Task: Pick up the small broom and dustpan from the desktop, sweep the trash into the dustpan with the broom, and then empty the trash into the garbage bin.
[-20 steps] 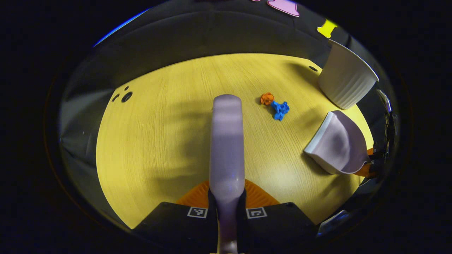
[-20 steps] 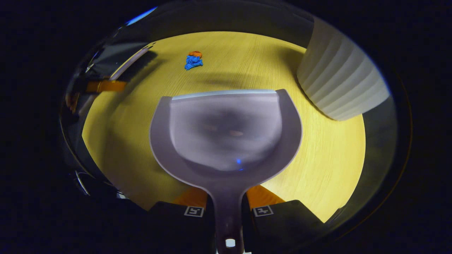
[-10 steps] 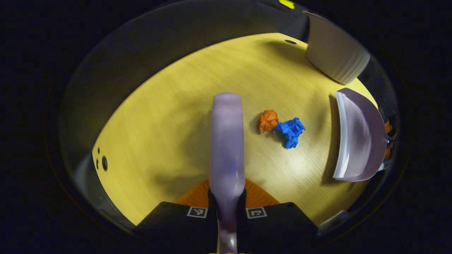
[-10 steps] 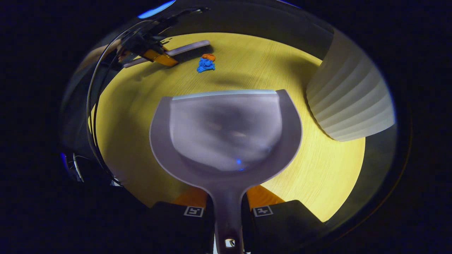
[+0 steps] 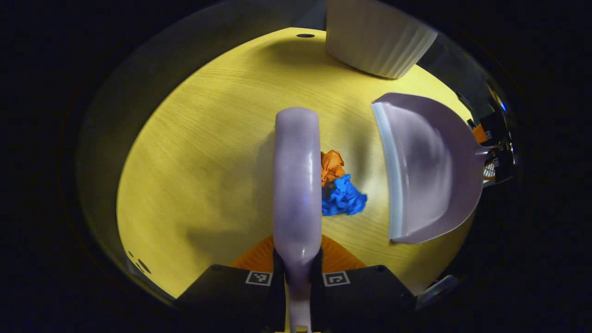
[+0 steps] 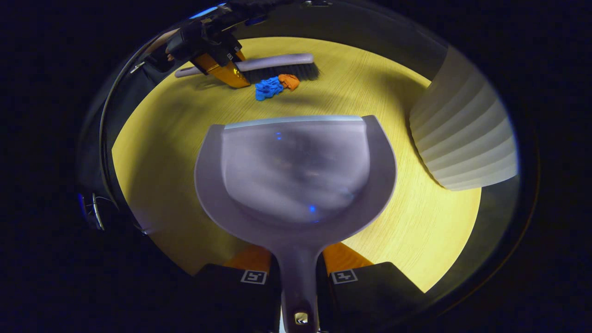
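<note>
**Broom and dustpan flanking the crumpled trash**

The left gripper (image 5: 298,270) is gripping the small broom (image 5: 297,180) by its handle, both fingers pressing on the narrow neck, so the jaws are standing nearly closed around it. In the left gripper view the broom's pale back is running straight ahead over the yellow wooden desktop (image 5: 199,152), and the trash is lying right against its right side — an orange paper wad (image 5: 331,166) touching a blue paper wad (image 5: 343,199). In the right gripper view the broom's dark bristles (image 6: 286,70) are resting down at the desktop just behind the two wads, which are sitting at the bristle edge.

The right gripper (image 6: 298,277) is clamping the dustpan (image 6: 296,171) by its handle, fingers tight on either side of the stem. The pan is filling the middle of the right gripper view, its open lip facing the trash, with a strip of bare desktop lying between lip and wads. Whether the lip is touching the wood is hard to tell. In the left gripper view the dustpan is sitting to the right of the wads, mouth turned toward them.

The white ribbed garbage bin (image 6: 462,138) is standing on the desktop just beside the dustpan's right side — upright, near the table's far edge.
</note>
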Demonstrator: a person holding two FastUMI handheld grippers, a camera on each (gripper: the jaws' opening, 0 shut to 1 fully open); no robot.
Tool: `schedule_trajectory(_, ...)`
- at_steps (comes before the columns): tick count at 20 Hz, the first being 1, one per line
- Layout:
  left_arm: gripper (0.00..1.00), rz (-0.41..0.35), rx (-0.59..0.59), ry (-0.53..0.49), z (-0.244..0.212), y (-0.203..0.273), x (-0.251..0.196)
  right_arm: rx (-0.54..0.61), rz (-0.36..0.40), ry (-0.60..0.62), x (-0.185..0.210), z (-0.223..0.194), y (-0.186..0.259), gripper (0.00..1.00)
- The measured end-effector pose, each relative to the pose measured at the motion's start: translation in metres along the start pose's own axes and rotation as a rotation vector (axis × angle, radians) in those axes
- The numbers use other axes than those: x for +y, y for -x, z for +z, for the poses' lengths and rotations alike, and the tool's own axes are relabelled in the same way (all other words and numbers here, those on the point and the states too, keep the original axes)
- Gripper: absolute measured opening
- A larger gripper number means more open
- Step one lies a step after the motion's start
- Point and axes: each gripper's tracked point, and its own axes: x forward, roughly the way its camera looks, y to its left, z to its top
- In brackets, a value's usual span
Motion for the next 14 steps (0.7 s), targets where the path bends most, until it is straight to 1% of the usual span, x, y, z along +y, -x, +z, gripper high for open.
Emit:
schedule_trajectory(2, 0.25, -0.076, 0.023, 0.022, -0.002, -0.001, -0.029, -0.001, -0.008, 0.015, -0.002, -0.002, -0.001, 0.35)
schedule_trajectory(4, 0.25, -0.126, 0.049, 0.041, -0.006, -0.001, -0.053, -0.011, -0.011, 0.010, -0.002, -0.002, -0.002, 0.36)
schedule_trajectory(5, 0.25, -0.148, 0.055, 0.049, -0.006, 0.000, -0.064, -0.015, -0.012, 0.008, -0.002, -0.002, -0.003, 0.31)
schedule_trajectory(6, 0.25, -0.176, 0.055, 0.059, -0.005, 0.001, -0.078, -0.020, -0.012, 0.006, -0.002, -0.002, -0.003, 0.35)
schedule_trajectory(7, 0.25, -0.208, 0.056, 0.072, -0.005, 0.002, -0.090, -0.022, -0.011, 0.007, -0.002, -0.003, -0.003, 0.31)
schedule_trajectory(8, 0.25, -0.238, 0.055, 0.082, -0.005, 0.003, -0.103, -0.026, -0.011, 0.006, -0.002, -0.003, -0.003, 0.35)
schedule_trajectory(9, 0.25, -0.256, 0.051, 0.089, -0.005, 0.004, -0.115, -0.031, -0.011, 0.004, -0.002, 0.000, -0.002, 0.36)
schedule_trajectory(11, 0.24, -0.259, 0.035, 0.109, -0.004, 0.004, -0.127, -0.040, -0.008, -0.004, -0.002, 0.000, -0.003, 0.36)
schedule_trajectory(12, 0.25, -0.254, 0.017, 0.129, -0.004, 0.004, -0.131, -0.042, -0.008, -0.006, -0.003, 0.000, -0.005, 0.35)
schedule_trajectory(14, 0.25, -0.251, -0.033, 0.201, 0.000, 0.006, -0.136, -0.048, -0.007, -0.009, -0.006, 0.002, -0.008, 0.35)
